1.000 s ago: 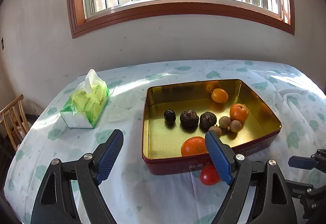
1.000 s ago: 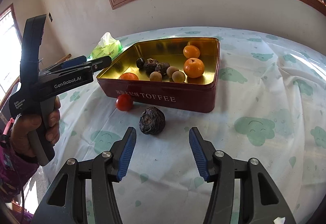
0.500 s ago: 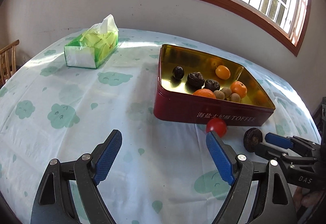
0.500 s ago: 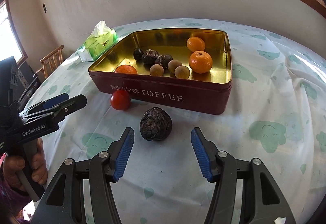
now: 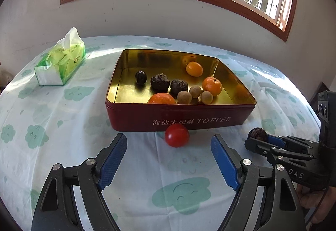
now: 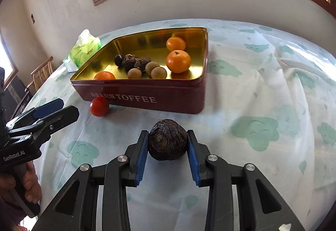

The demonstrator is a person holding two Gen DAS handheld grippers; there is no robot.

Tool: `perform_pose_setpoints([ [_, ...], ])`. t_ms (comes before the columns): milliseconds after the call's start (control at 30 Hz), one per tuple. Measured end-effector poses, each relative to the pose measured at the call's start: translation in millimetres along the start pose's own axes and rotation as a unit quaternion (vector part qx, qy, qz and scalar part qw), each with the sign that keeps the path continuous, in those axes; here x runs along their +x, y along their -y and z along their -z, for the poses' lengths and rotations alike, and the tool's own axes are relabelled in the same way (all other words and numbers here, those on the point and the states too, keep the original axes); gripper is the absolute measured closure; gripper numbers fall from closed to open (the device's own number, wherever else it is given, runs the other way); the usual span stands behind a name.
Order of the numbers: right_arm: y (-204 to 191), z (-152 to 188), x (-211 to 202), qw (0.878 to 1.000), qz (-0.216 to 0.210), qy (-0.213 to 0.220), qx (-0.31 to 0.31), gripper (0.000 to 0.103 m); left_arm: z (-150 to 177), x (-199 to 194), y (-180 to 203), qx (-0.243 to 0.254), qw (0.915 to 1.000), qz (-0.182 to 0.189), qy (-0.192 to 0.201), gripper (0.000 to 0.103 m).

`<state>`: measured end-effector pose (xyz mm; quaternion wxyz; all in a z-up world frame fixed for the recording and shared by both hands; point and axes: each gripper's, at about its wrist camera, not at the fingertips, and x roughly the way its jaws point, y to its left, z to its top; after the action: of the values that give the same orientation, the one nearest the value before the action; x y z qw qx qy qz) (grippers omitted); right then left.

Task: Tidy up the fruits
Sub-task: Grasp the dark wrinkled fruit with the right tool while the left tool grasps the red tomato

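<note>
A red toffee tin (image 5: pixel 189 119) (image 6: pixel 147 98) with a gold inside holds oranges, several small brown fruits and dark wrinkled fruits. A red tomato (image 5: pixel 176 135) (image 6: pixel 99 106) lies on the cloth against the tin's front wall. My left gripper (image 5: pixel 169 157) is open and empty, just in front of the tomato. My right gripper (image 6: pixel 167 142) is shut on a dark wrinkled fruit (image 6: pixel 167 142) (image 5: pixel 257 133) that rests on the cloth in front of the tin.
A green tissue pack (image 5: pixel 61 63) (image 6: pixel 85 50) stands at the table's far left. A wooden chair (image 6: pixel 41 72) stands beyond the left edge. The table carries a white cloth with green cloud prints (image 5: pixel 182 193). A wall and window lie behind.
My right gripper has moved forward and closed on the dark wrinkled fruit. My left gripper has swung round and now faces the tomato and the tin's front.
</note>
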<state>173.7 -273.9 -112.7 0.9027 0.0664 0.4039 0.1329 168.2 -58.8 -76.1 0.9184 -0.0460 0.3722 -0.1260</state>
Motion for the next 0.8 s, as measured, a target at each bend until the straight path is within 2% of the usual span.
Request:
perform_pose_setpoints([
  [133, 10.4, -0.5, 2.1, 0.999, -0.017, -0.005, 0.027, 0.070, -4.8, 14.8, 4.5, -0.020, 0.9996, -0.001, -0.018, 0.031],
  [200, 11.4, -0.4, 2.2, 0.999, -0.023, -0.005, 0.029, 0.070, -4.9, 22.7, 9.2, -0.013, 0.9995, -0.013, -0.026, 0.038],
  [433, 13.5, -0.9, 1.9, 0.999, -0.034, -0.004, 0.036, 0.069, -2.2, 46.6, 12.9, -0.016, 0.9978, -0.023, -0.061, 0.049],
  [533, 13.0, -1.3, 2.3, 0.999, -0.033, -0.005, 0.034, 0.069, -4.0, 48.5, 13.8, -0.016, 0.9979, -0.023, -0.058, 0.056],
  [567, 12.8, -1.3, 2.3, 0.999, -0.033, -0.005, 0.034, 0.069, -4.5, 48.9, 14.9, -0.014, 0.9980, -0.021, -0.058, 0.068],
  [600, 12.7, -1.1, 2.3, 0.999, -0.032, -0.005, 0.033, 0.069, -4.5, 49.2, 15.6, -0.012, 0.9980, -0.020, -0.059, 0.072],
  [667, 11.3, -1.3, 2.7, 0.999, -0.028, -0.006, 0.029, 0.069, -3.2, 44.7, 17.3, -0.006, 0.9985, -0.016, -0.053, 0.072],
  [800, 6.8, -2.6, 4.4, 1.000, -0.014, -0.009, 0.017, 0.068, 3.3, 23.8, 24.4, 0.019, 0.9990, -0.034, -0.022, 0.072],
])
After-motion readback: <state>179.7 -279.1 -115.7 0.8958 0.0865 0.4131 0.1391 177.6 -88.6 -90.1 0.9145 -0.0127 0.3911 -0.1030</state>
